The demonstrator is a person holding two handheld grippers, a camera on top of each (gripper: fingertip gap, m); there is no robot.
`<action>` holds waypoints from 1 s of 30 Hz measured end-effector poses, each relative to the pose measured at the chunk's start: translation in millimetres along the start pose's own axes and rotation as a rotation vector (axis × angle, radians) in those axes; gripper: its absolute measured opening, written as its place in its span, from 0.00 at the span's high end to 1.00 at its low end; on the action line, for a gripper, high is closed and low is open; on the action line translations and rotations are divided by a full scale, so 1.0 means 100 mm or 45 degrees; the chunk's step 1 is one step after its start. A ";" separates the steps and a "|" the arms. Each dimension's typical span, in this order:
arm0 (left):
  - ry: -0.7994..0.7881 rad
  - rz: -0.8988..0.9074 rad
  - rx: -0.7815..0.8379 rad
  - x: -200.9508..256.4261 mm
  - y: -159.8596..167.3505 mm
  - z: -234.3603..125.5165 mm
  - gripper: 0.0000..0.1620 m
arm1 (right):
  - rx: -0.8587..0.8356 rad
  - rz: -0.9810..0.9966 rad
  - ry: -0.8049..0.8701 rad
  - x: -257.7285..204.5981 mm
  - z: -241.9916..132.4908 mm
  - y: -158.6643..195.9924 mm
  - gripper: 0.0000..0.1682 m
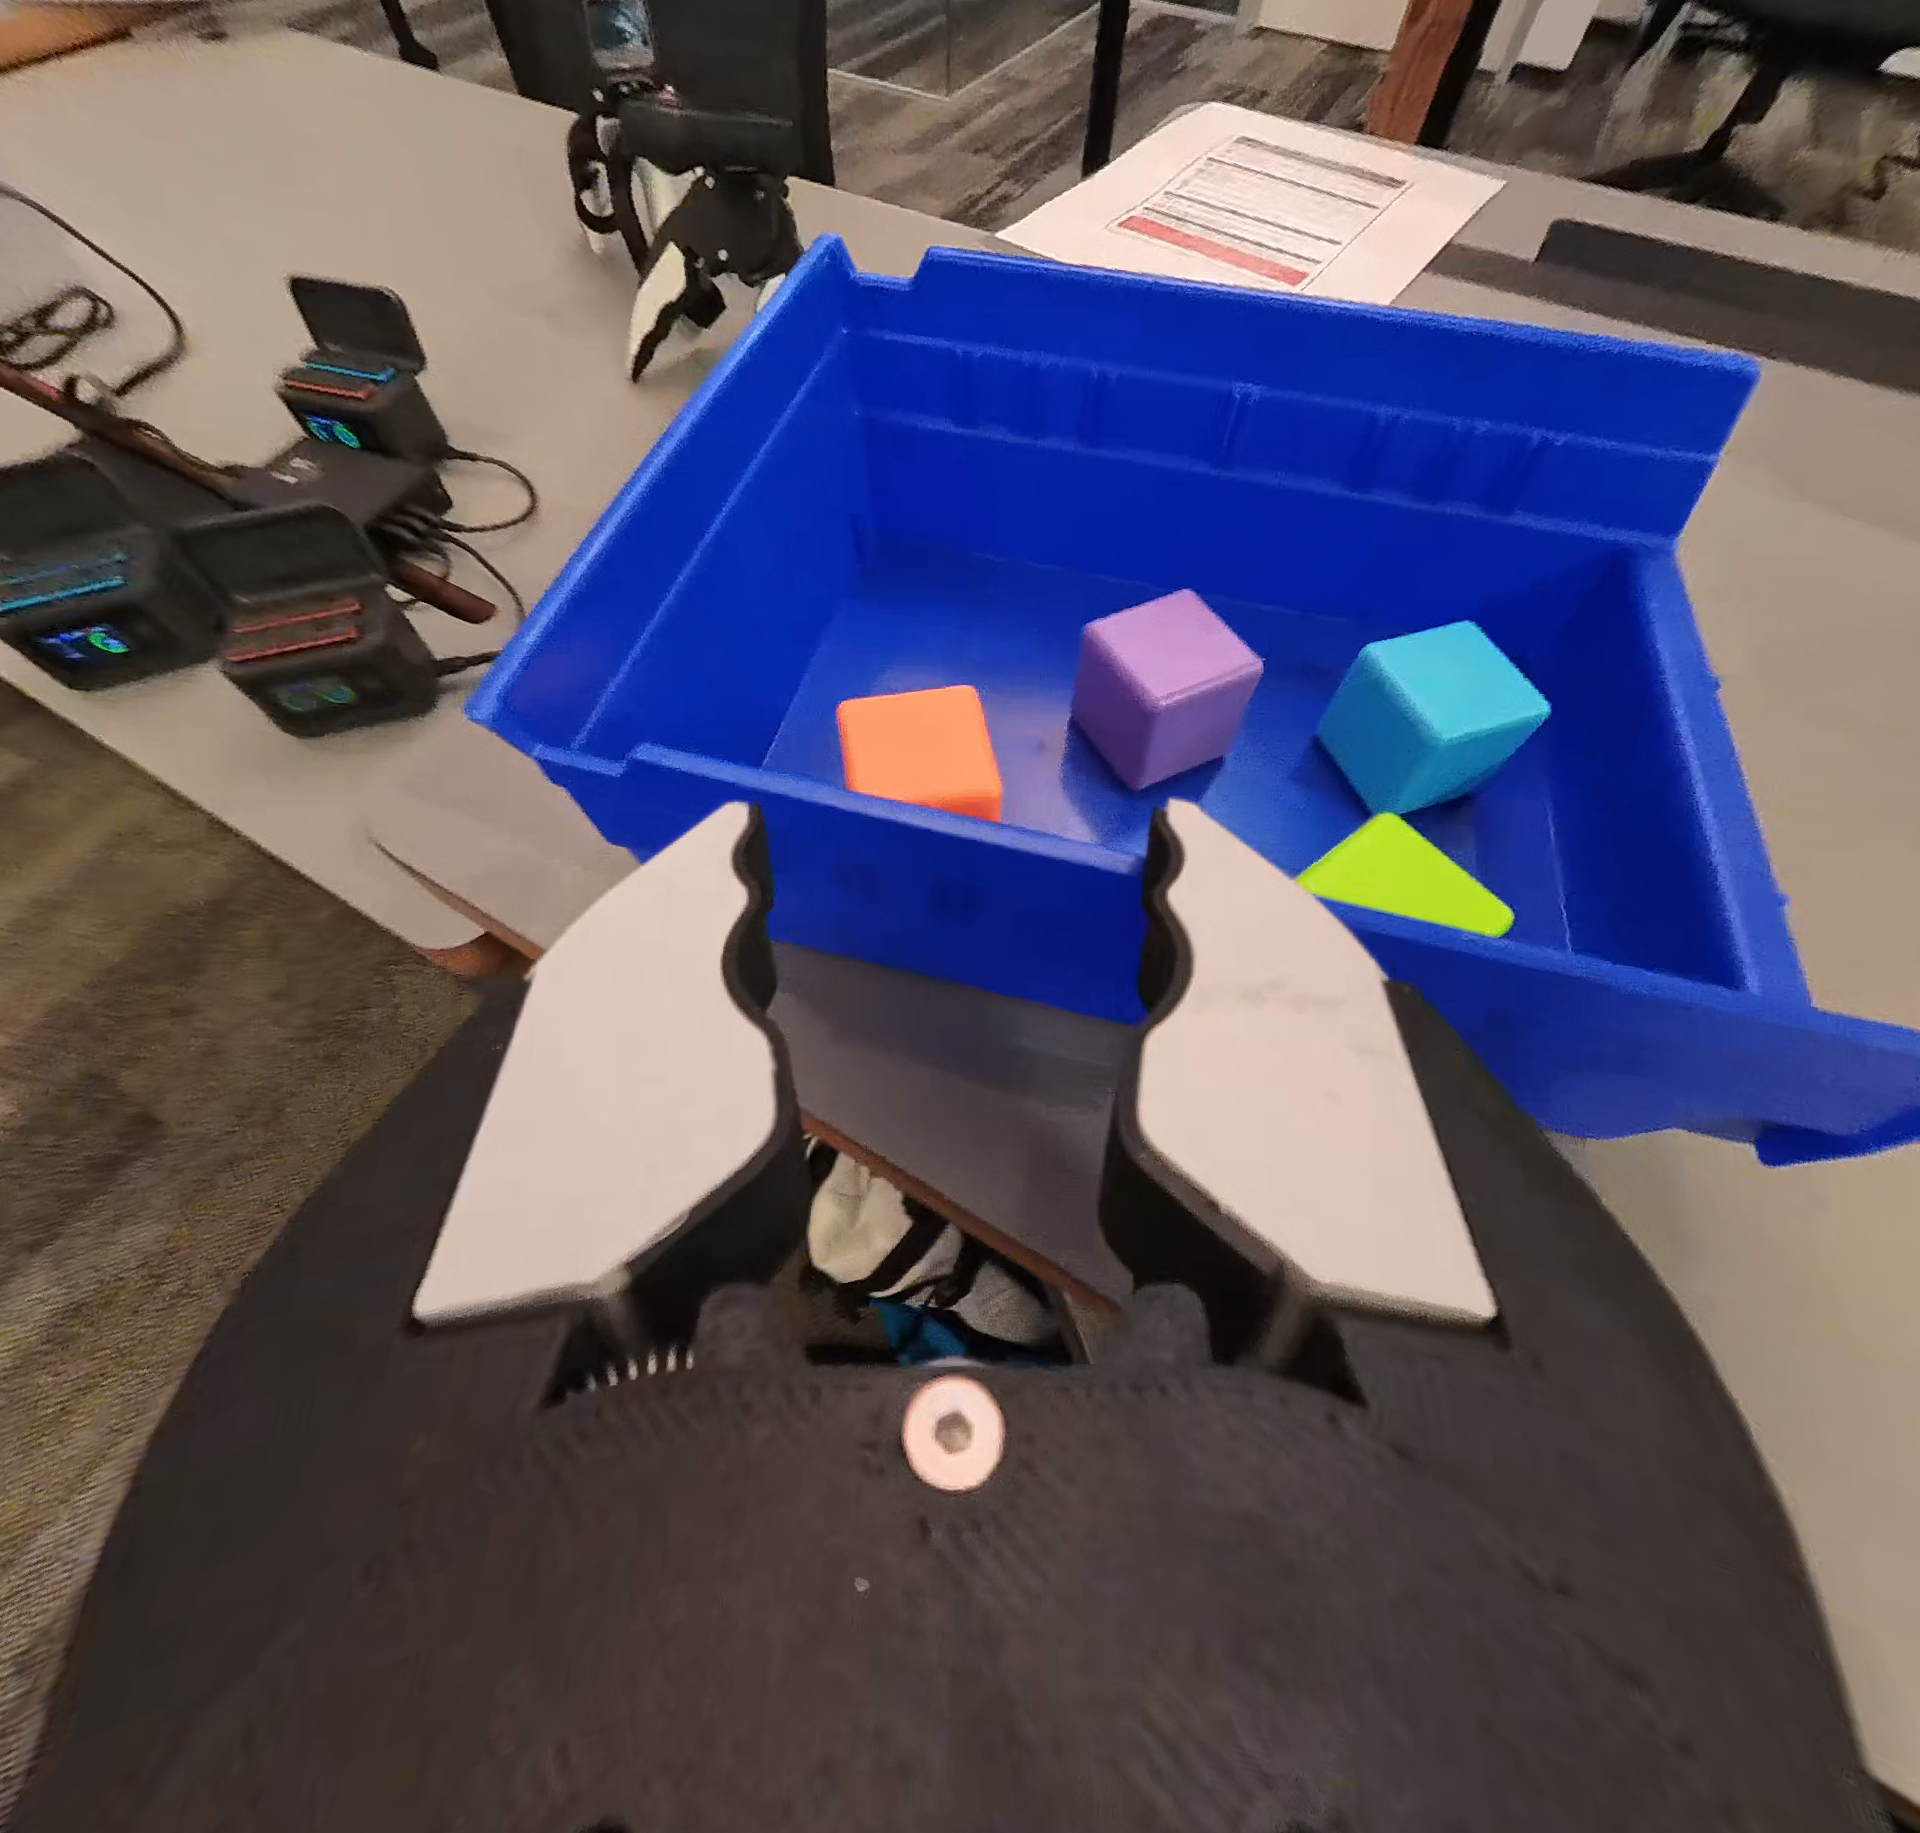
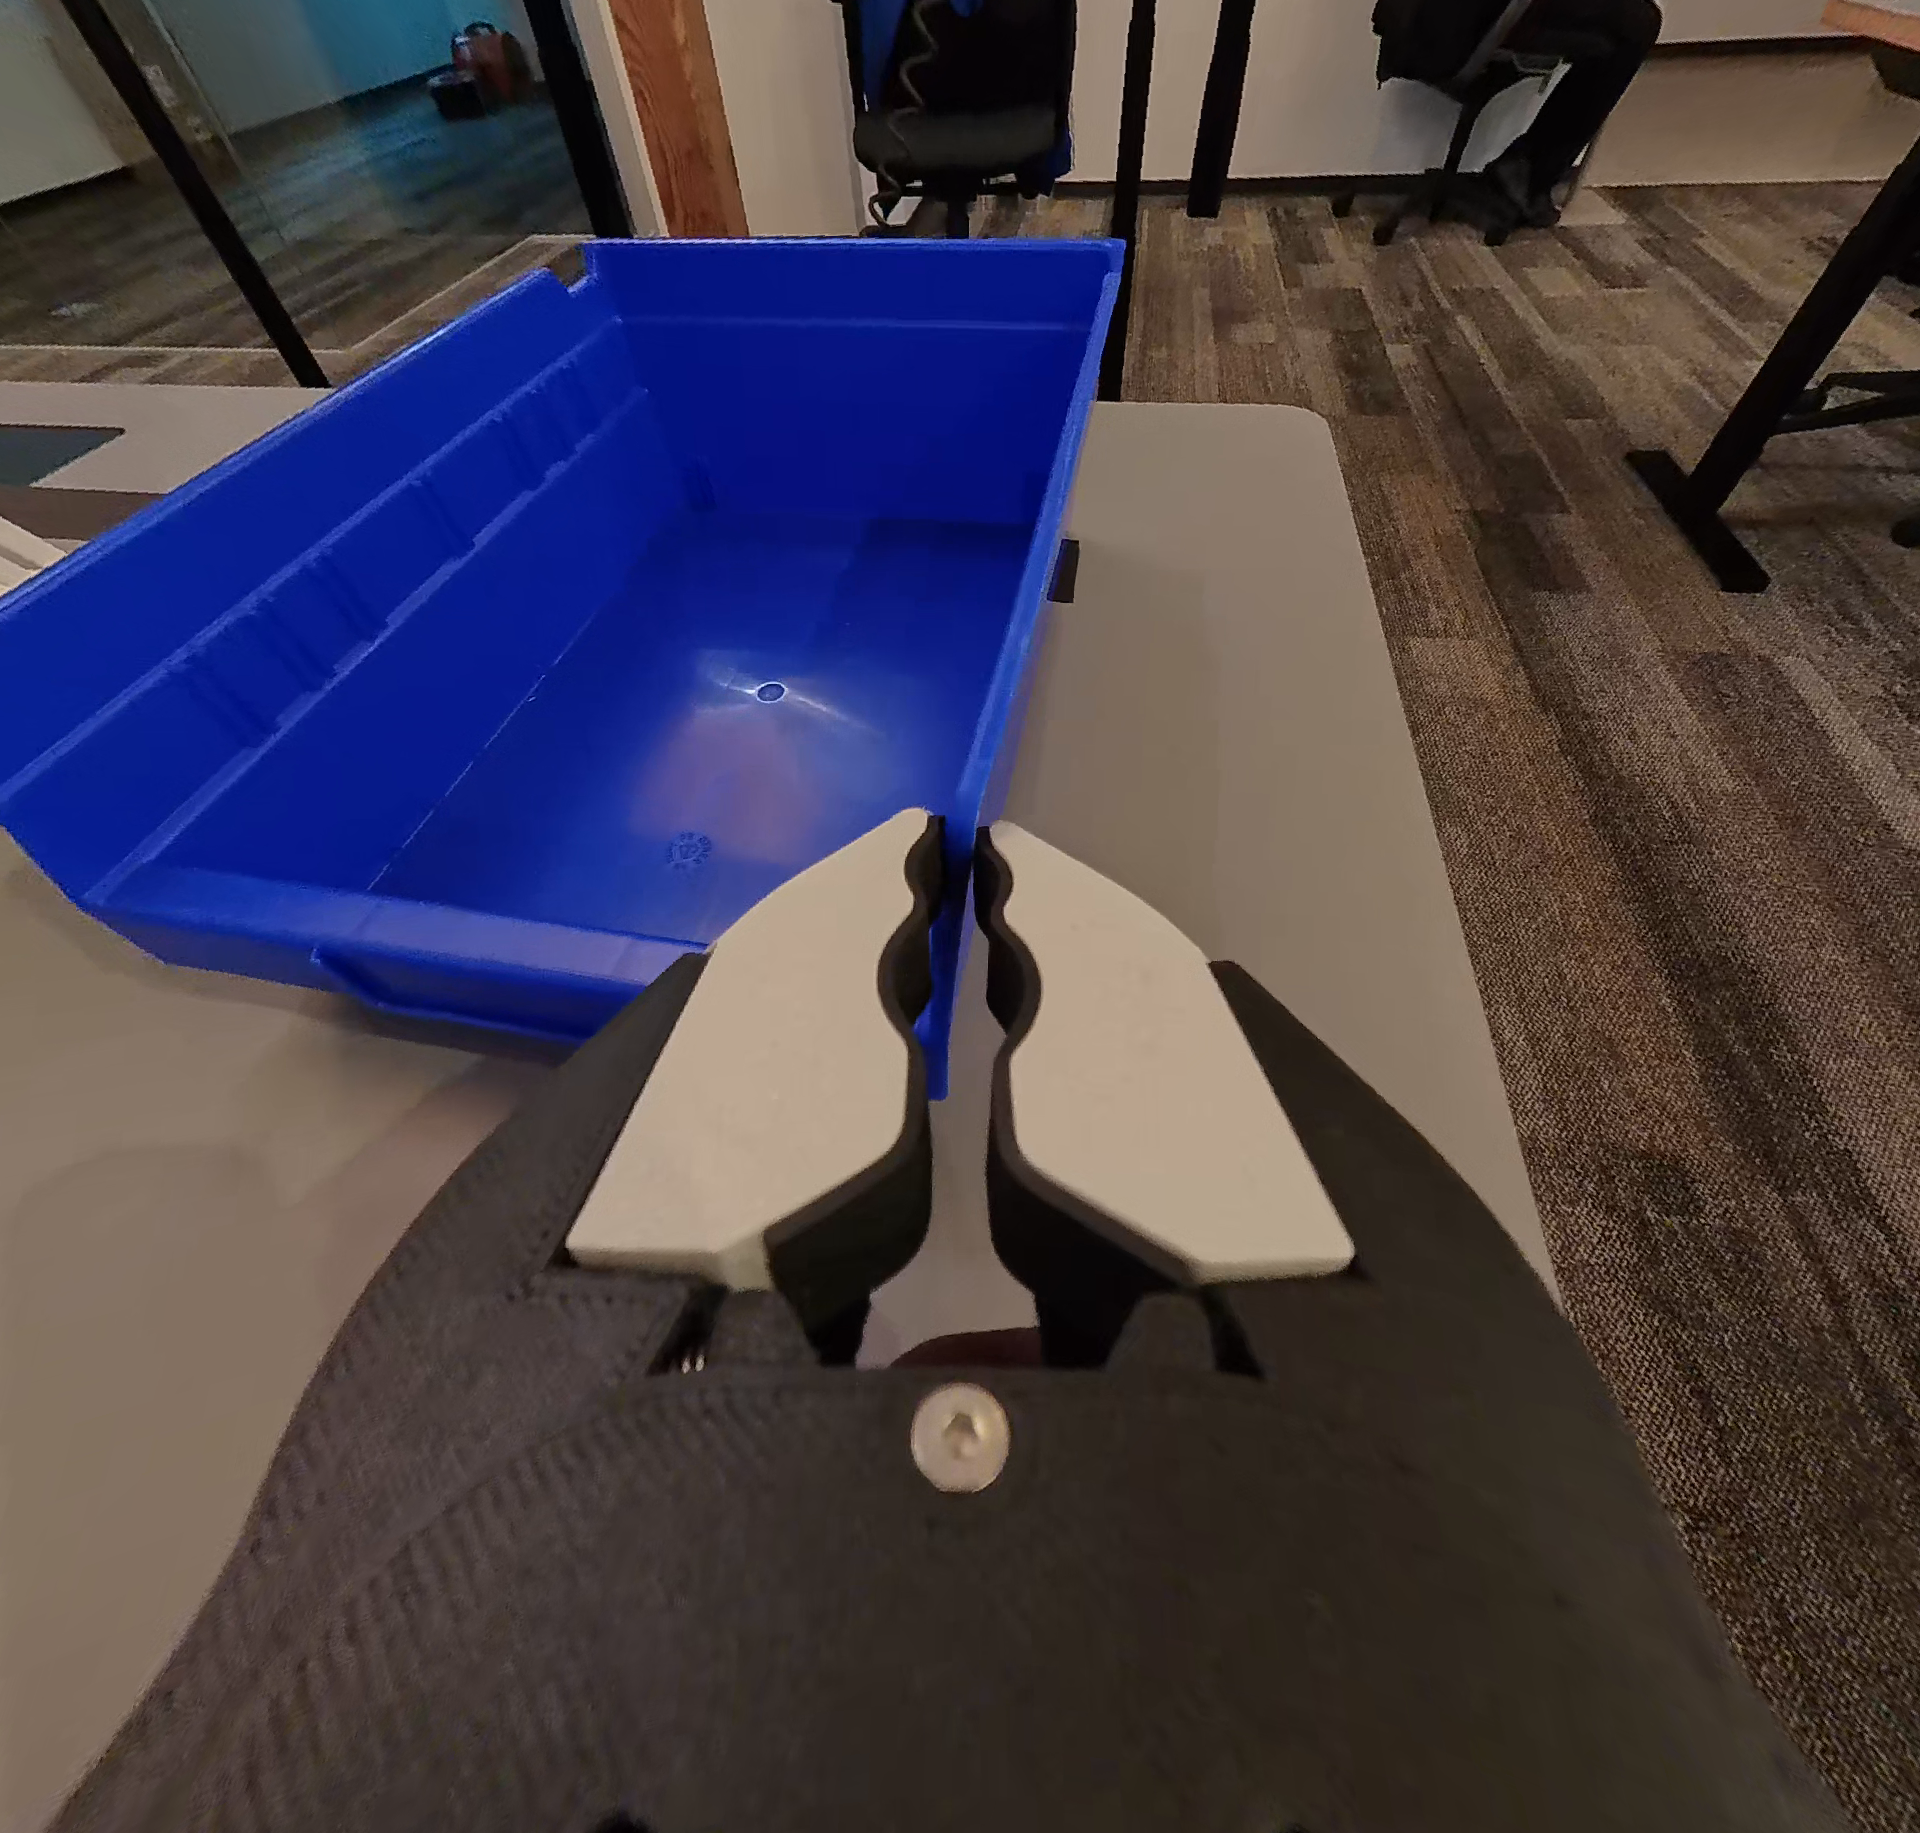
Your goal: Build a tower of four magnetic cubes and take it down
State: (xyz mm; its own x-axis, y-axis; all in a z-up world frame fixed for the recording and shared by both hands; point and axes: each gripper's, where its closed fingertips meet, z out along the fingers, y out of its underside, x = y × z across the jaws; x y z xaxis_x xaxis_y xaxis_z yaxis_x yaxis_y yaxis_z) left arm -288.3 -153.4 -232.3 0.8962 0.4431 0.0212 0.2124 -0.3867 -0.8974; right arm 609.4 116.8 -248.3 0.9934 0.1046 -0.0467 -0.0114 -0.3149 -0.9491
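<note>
- The left gripper [image 1: 956,827] hovered at the lower centre of the left wrist view, its fingers [image 1: 623,1077] spread wide and holding nothing, just short of the near wall of a blue bin [image 1: 1299,412].
- Four magnetic pieces lay apart on the bin floor: an orange cube [image 1: 920,749] nearest the left finger, a purple cube [image 1: 1164,682] in the middle, a cyan cube [image 1: 1434,713] tipped on an edge to the right, and a lime-green piece [image 1: 1403,879] partly hidden behind the near wall.
- That near wall stood between the fingers and the cubes.
- Upper left of that view, another gripper [image 1: 686,256] lay on the grey worktop [image 1: 260,183] beside the bin, with black camera units [image 1: 312,630] and cables at the left edge and a printed sheet [image 1: 1257,204] at upper right.
- In the right wrist view, the right gripper [image 2: 958,838] had its fingers [image 2: 769,1077] nearly together, holding nothing, at the near right corner of a second blue bin [image 2: 312,578] with no cubes showing in it.
- An office chair [image 2: 956,69] stood on the carpet beyond.
</note>
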 end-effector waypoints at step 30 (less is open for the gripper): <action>0.410 0.206 -0.256 0.19 -0.64 1.52 0.70 | 0.004 -0.023 -0.026 -0.03 0.03 0.01 0.97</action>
State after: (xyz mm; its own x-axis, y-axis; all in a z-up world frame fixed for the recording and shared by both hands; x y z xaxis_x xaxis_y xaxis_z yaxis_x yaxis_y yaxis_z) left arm -344.3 3.0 -241.2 0.9936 0.1004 0.0522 0.1020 -0.5949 -0.7973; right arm 605.8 119.2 -250.1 0.9909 0.1297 -0.0356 0.0064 -0.3098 -0.9508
